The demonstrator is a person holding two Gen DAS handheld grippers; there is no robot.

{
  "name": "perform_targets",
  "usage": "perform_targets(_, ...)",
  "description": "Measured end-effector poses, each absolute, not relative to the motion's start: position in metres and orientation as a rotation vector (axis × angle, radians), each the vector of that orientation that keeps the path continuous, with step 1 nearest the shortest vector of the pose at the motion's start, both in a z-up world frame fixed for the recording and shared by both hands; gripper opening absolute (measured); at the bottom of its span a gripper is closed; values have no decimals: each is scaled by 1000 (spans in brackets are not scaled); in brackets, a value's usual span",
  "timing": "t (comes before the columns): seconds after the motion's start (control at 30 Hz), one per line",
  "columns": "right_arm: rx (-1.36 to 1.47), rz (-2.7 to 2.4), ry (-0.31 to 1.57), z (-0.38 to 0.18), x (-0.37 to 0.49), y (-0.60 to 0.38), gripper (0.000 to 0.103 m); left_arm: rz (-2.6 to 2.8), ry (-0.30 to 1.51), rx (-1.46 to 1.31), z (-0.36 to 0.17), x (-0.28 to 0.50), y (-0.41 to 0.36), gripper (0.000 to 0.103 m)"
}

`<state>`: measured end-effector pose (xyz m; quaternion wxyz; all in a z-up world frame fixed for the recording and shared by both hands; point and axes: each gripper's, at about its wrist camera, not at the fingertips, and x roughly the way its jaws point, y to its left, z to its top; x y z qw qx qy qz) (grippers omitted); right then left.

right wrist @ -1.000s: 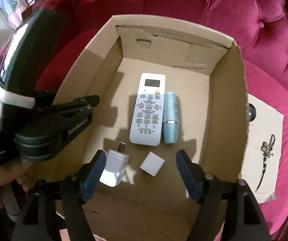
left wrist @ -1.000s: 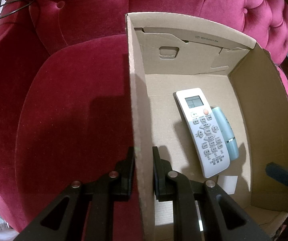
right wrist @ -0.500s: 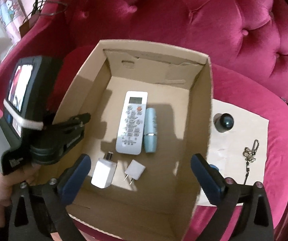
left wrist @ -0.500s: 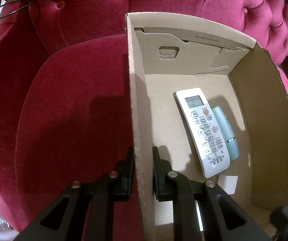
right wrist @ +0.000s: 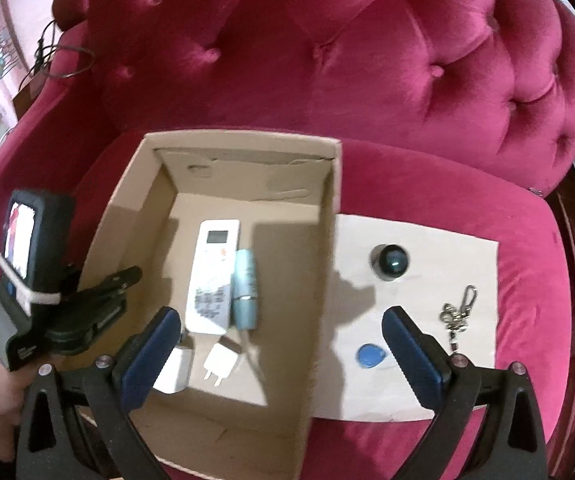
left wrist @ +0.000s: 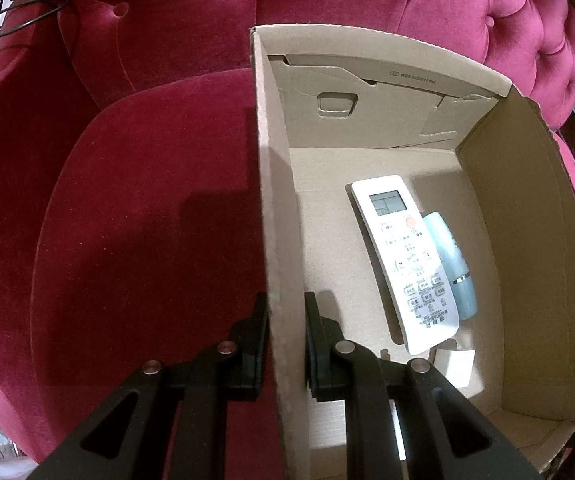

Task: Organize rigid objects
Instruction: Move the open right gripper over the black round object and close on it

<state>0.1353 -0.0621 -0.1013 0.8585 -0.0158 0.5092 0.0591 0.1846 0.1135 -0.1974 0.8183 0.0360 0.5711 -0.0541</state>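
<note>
Crimson velvet sofa point(right wrist: 427, 80) is carrying the cardboard box point(left wrist: 275, 240), whose wall the left claw point(left wrist: 283, 336) is pinching while the spread, empty right claw point(right wrist: 279, 344) should be centring over the blue key fob point(right wrist: 371, 356).

Velvet, cardboard and plastic.
The sofa point(right wrist: 367, 80) is crimson velvet with a soft sheen, tufted with cloth buttons. The box point(left wrist: 527, 240) is matt brown corrugated cardboard with rough cut edges; the flat sheet point(right wrist: 427, 292) beside it looks like the same dull board. The remote point(left wrist: 407, 256) is smooth white plastic, the pale blue tube point(right wrist: 245, 288) satin with a shiny band. The keychain point(right wrist: 457, 314) is bright metal; the dark ball point(right wrist: 391, 262) is glossy.
</note>
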Motion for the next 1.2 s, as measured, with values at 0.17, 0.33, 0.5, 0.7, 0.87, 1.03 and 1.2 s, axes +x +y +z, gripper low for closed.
perform_targets(0.17,-2,75,1049,-99,141,-86,103,-114,1217,76,-197,185,113,17)
perform_targets(0.33,18,36,1040,-102,148,-107,103,-112,1217,77,-198,185,113,17)
perform_targets(0.5,46,1,1035,-110,156,-125,103,-111,1217,77,-198,184,113,17)
perform_targets(0.7,54,-27,1042,-126,169,-144,103,-111,1218,80,-198,185,113,17)
perform_targets(0.87,73,-43,1065,-146,182,-158,103,-110,1227,82,-199,187,111,17)
perform_targets(1.03,74,-49,1089,-166,194,-168,103,-113,1232,58,-200,188,116,17)
perform_targets(1.2,69,-51,1113,-187,207,-176,103,-111,1233,63,-200,189,117,17)
